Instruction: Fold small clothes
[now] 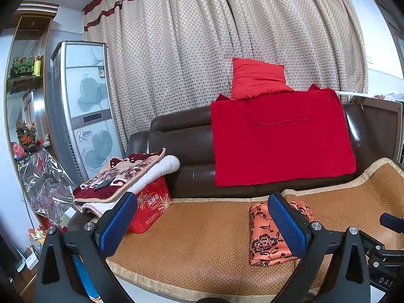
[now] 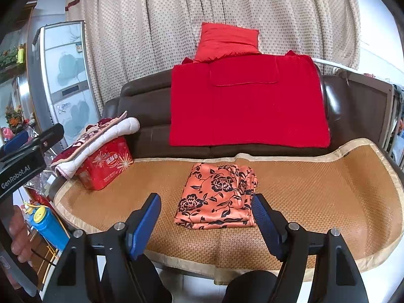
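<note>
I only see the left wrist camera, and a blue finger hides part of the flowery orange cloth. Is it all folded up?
Observer: Yes. The right wrist view shows the whole orange cloth as a folded rectangle, with layered edges along its right side.
Operator: Is my other gripper squeezing it?
Observer: No. The right gripper is open, its pads not pressing on the cloth.
Operator: Anything hiding at the left?
Observer: A blue bottle with a yellow cap stands past the mat's left end.

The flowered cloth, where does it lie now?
The flowered cloth lies folded on the mat, mid-frame in the right wrist view, right of the red box, below the red blanket.
</note>
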`<state>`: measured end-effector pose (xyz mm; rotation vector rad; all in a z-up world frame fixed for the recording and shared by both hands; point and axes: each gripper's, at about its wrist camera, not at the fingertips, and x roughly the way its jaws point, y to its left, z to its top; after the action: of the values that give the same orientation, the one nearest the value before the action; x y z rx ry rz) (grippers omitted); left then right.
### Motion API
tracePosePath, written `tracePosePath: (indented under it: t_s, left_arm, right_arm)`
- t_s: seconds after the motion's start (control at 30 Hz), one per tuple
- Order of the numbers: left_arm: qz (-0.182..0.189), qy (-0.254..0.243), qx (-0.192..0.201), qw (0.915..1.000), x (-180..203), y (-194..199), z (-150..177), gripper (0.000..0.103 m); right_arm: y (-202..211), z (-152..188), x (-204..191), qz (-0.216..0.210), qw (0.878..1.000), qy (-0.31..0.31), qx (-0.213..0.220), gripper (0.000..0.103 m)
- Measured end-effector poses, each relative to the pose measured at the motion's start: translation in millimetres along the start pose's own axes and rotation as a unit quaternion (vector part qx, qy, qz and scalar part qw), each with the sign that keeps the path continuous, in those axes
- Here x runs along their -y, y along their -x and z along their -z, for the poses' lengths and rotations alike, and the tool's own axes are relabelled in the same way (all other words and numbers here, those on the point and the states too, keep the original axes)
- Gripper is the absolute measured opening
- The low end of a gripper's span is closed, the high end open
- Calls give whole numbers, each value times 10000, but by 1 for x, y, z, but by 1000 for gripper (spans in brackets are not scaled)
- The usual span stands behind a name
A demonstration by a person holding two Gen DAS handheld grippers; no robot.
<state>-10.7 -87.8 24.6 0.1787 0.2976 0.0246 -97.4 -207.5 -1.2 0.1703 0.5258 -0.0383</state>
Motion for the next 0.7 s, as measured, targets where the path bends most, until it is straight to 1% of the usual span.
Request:
tracePosePath:
  t_s: [0.33,0.7]
  left_arm:
    - [9,81,-84,9999,-8,-7,2,103]
    - [41,145,-74,9999,-13,-8,2,103]
  right_arm:
    - [3,-3,0,84,9999,-33,86,77]
    - [7,-9,0,131,9998,-21,168,77]
